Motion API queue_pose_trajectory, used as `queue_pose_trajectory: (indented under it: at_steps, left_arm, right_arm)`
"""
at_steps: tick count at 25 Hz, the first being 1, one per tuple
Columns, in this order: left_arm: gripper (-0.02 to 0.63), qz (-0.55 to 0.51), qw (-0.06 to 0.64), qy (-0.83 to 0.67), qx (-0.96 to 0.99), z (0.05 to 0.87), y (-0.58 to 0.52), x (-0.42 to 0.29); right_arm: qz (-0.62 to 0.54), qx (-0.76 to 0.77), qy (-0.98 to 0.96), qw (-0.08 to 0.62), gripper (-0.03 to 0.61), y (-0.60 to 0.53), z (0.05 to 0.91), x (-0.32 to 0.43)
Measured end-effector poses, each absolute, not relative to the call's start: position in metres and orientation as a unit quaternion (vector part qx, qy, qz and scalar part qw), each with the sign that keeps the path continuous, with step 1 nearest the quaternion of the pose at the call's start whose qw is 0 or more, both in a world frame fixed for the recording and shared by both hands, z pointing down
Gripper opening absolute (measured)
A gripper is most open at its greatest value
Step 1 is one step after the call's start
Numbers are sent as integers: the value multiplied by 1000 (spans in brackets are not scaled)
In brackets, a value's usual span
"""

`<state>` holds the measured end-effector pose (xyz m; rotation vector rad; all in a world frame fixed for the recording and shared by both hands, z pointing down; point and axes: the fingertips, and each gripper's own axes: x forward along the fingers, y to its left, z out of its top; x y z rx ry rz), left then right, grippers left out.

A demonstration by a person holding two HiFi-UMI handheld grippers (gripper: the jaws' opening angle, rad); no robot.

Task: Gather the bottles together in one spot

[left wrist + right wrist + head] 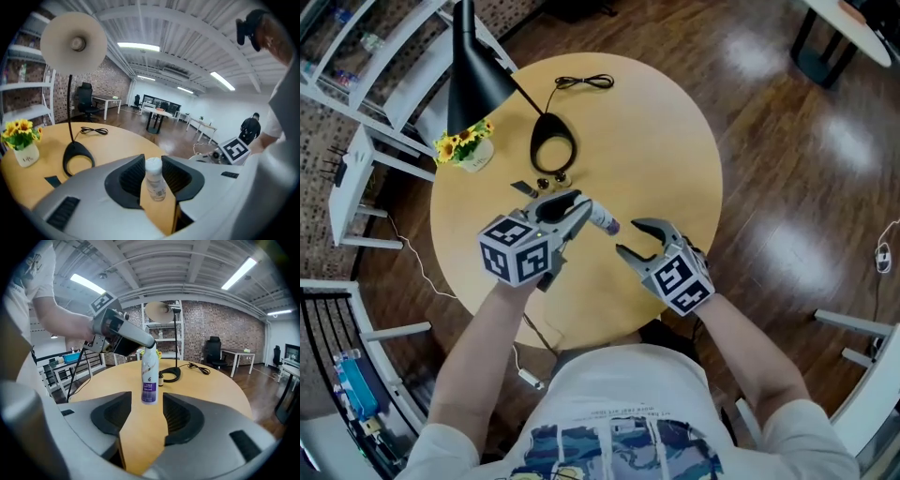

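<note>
Nearest us, our right gripper (630, 236) holds its jaws spread and empty, with the white bottle (149, 380) just ahead of them over the table (675, 141). Our left gripper (586, 210) pinches that bottle's top; beyond it, a small dark bottle (161, 379) sits beside the lamp base (549, 122)

Grey left tool (581, 208), right tool (628, 236)

Bright ceiling strip lights (138, 46) leave glare on the wood floor (748, 54); gripper views bulge, edges dark.
</note>
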<state>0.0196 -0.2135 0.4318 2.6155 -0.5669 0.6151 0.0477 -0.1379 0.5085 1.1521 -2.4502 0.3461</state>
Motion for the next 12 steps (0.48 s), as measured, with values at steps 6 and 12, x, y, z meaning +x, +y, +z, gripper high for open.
queue_pose_trajectory:
  at_steps: [6, 12]
  left_arm:
    - [110, 265, 131, -260, 919, 459, -268, 21]
    - [110, 286, 95, -313, 901, 482, -321, 31]
  right_arm:
    - [148, 431, -868, 196, 236, -138, 510, 65]
    - [164, 440, -862, 194, 236, -122, 512, 86]
